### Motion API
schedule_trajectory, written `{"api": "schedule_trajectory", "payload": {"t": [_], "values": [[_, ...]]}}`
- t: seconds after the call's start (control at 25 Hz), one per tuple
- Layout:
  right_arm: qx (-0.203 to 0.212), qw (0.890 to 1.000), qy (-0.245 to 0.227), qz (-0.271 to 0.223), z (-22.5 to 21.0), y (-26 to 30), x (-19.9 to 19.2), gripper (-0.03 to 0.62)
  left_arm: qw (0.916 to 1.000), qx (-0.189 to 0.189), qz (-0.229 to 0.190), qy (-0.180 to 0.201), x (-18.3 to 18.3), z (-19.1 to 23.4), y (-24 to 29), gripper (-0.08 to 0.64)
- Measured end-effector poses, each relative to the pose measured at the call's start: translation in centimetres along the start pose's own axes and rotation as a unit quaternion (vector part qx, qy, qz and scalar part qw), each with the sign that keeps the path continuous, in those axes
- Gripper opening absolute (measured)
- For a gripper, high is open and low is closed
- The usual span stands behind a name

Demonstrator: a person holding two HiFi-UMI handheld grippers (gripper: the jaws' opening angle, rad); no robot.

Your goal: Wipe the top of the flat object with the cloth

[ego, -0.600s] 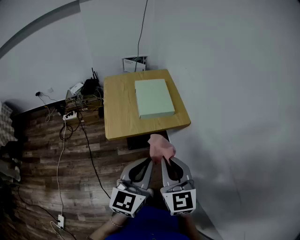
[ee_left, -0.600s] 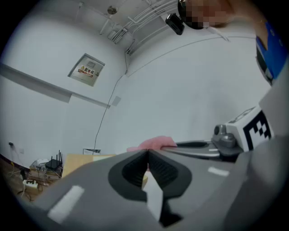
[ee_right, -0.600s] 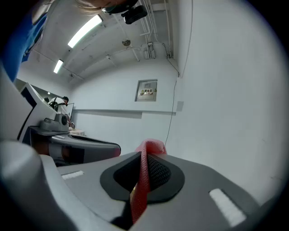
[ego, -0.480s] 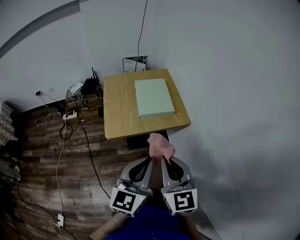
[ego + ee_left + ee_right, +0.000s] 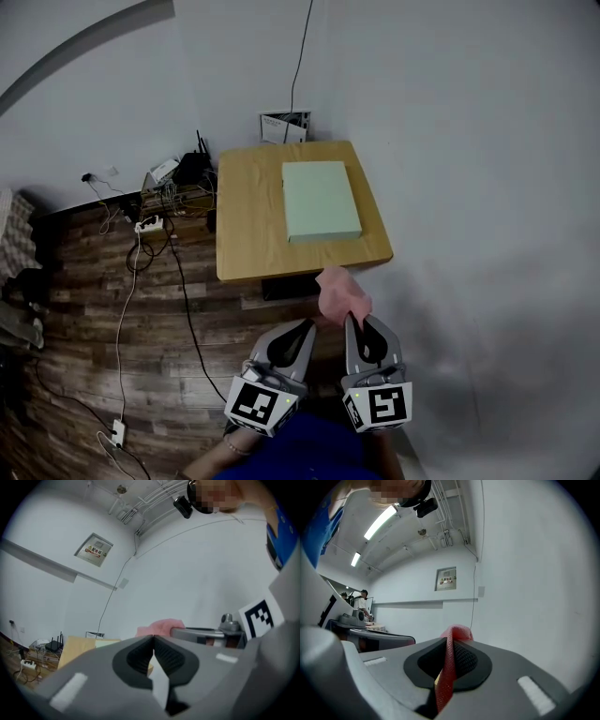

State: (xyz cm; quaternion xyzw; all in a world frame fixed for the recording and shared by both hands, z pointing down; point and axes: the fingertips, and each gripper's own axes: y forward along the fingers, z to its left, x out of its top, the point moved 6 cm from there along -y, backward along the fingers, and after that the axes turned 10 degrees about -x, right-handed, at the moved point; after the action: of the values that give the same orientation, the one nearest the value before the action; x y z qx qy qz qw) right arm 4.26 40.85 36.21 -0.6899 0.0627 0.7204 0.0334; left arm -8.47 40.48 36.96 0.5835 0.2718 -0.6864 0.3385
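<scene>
Two grey hand-held grippers, each capped with a cube of square markers, were held level and side by side above a dark wood-plank floor [image 5: 84, 337]. The left gripper [image 5: 307, 324] had its jaws pressed together with nothing between them. The right gripper [image 5: 357, 321] was clamped on a pink cloth [image 5: 341, 291]. The cloth bunched out past the jaw tips and ran as a thin fold between the pads in the right gripper view.

The cloth sat just short of the near edge of a small square light-wood table [image 5: 248, 220], without touching it. The table stood in a corner, close to a white wall [image 5: 469, 187] on its right, with a dark base showing beneath its near edge. On the right half of the tabletop lay a pale green flat rectangular object [image 5: 322, 201], its long sides parallel to the table's, well apart from both grippers.

Beyond the table's far left corner, a black router with antennas [image 5: 194, 167] and a white power strip [image 5: 150, 225] sat among tangled cables. One black cable trailed across the planks towards a white plug [image 5: 117, 433] near the bottom of the head view. A printed booklet [image 5: 286, 124] leaned against the back wall behind the table, and a thin black wire [image 5: 300, 56] climbed the wall above it. The gripper views showed a framed notice [image 5: 446, 579] high on the wall and strip lights [image 5: 379, 521] on the ceiling.
</scene>
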Motion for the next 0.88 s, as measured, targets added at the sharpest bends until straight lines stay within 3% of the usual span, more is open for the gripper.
{"api": "schedule_trajectory", "payload": {"t": [0.32,0.48,0.88], "values": [[-0.023,1.000,-0.008,0.001,-1.4,6.5,-1.1,0.017,1.0000,-0.010,0.001,0.002,-0.4,6.0,5.0,0.003],[-0.033,0.999,-0.015,0.000,-2.2,11.5,-0.8,0.017,0.9995,-0.027,0.002,0.018,0.4,10.1,9.0,0.003],[-0.065,0.998,-0.010,0.009,-2.8,22.7,-0.1,0.017,0.9975,-0.066,0.022,0.013,2.3,19.7,15.9,0.003]]}}
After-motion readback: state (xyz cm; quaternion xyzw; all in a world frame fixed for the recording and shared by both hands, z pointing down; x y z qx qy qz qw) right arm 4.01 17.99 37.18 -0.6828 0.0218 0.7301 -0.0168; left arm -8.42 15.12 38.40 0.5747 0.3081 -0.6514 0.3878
